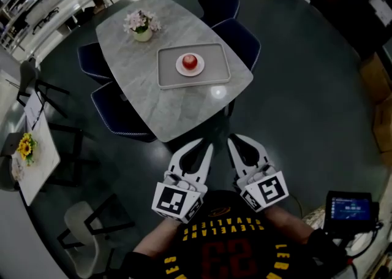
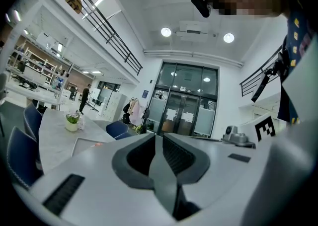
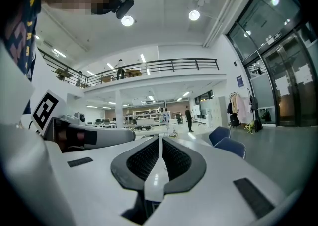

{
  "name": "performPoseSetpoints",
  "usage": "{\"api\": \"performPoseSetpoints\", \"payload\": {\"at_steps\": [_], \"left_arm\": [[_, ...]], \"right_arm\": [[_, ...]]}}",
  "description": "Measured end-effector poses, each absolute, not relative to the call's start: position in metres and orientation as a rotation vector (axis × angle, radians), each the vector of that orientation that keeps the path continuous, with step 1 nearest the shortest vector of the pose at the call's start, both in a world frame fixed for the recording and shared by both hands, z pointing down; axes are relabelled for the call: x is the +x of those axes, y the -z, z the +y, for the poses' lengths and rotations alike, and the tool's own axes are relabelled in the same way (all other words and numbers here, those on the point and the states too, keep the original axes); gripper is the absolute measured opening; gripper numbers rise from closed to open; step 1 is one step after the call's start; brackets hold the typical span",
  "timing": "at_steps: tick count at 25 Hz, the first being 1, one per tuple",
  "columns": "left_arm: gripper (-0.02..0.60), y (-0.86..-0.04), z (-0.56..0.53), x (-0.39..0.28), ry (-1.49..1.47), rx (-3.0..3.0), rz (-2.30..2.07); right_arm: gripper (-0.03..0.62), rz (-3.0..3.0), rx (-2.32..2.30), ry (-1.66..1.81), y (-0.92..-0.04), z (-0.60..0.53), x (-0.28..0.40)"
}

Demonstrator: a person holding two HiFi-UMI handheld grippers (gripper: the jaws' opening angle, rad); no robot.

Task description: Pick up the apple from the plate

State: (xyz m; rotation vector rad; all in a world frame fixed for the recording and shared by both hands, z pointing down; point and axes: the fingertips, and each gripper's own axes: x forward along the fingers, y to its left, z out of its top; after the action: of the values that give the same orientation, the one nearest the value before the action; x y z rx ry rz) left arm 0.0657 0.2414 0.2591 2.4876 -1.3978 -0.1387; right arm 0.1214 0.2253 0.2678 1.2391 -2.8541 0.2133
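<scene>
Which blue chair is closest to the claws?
The chair at the table's near-left edge; the other three sit farther away.

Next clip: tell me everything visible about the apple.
The apple is small, round and red, with a pale highlight on top, and looks whole. It sits in the middle of a small white round plate, which lies in a grey rectangular tray on the pale marbled table. Only the plate touches it; the left gripper and right gripper are far short of it.
</scene>
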Motion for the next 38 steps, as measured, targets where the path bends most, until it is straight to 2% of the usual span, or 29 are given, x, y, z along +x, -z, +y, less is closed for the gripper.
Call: {"api": "performPoseSetpoints", "payload": {"at_steps": [6,8,13,25,38], "left_arm": [[0.049,-0.263,0.214,0.041,0.14,2.497,-1.361],[0.049,-0.265,0.203,0.035,0.14,2.49,-1.358],[0.049,-0.275,0.184,0.032,0.128,2.494,-1.315],[0.049,-0.282,0.116,0.066,0.101,2.468,-1.335],[0.049,-0.295,0.011,0.098,0.067,2.288,-1.577]], "right_arm": [[0.008,-2.845,1.266,-0.265,-0.274,0.197,0.095],[0.038,-2.844,1.263,-0.297,-0.28,0.189,0.088],[0.038,-2.814,1.275,-0.321,-0.289,0.17,0.083],[0.038,-2.847,1.216,-0.35,-0.295,0.106,0.114],[0.038,-2.91,0.962,-0.44,-0.308,-0.015,0.155]]}}
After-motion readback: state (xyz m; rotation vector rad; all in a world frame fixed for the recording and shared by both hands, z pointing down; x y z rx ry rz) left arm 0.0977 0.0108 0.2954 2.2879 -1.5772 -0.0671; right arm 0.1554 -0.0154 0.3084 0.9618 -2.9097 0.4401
